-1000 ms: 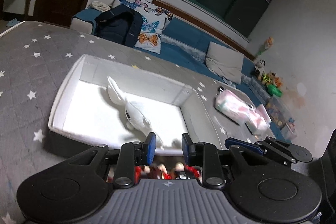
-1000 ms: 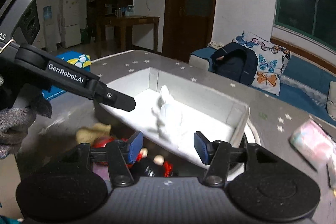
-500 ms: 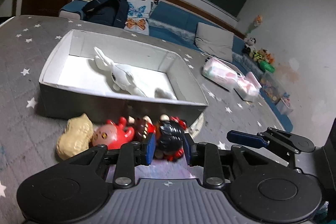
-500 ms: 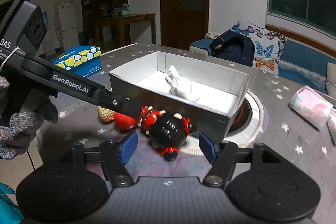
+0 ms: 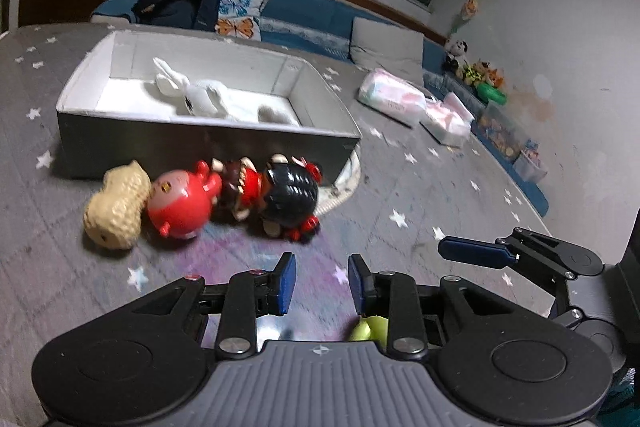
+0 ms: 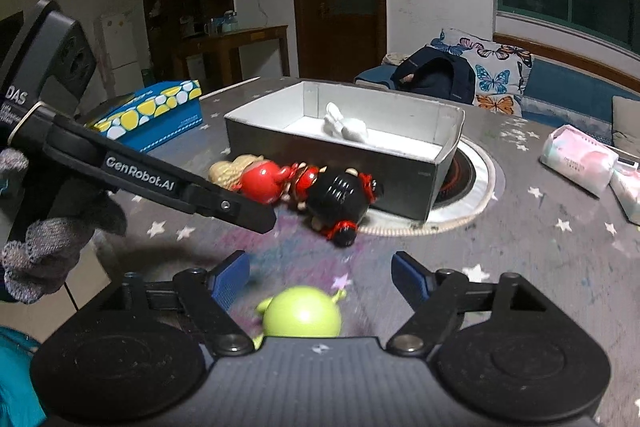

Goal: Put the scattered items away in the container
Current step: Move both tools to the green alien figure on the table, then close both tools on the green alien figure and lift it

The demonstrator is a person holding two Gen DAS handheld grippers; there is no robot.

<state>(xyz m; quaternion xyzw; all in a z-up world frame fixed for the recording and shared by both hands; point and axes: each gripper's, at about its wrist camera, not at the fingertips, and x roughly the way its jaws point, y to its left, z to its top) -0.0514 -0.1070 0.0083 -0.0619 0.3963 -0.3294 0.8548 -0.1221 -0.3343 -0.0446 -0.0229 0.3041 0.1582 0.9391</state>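
A grey box (image 5: 200,143) (image 6: 340,155) with a white inside holds a white rabbit toy (image 5: 192,95) (image 6: 346,127). In front of it lie a tan peanut toy (image 5: 116,207) (image 6: 232,169), a red round figure (image 5: 180,201) (image 6: 262,181) and a black-haired doll (image 5: 286,197) (image 6: 340,205). My left gripper (image 5: 322,281) is open and empty, short of the doll. My right gripper (image 6: 320,273) is open, with a green alien toy (image 6: 302,315) lying between its fingers, close to the body.
A round white mat (image 6: 476,183) lies under the box's right end. Pink tissue packs (image 5: 394,99) (image 6: 578,163) lie at the right. A blue and yellow tissue box (image 6: 160,115) stands at the left. A sofa with cushions and a backpack (image 5: 180,7) is behind the table.
Both grippers have pulled back from the box, so the toys in front of it now lie farther ahead. The green alien toy has come into view between the right fingers.
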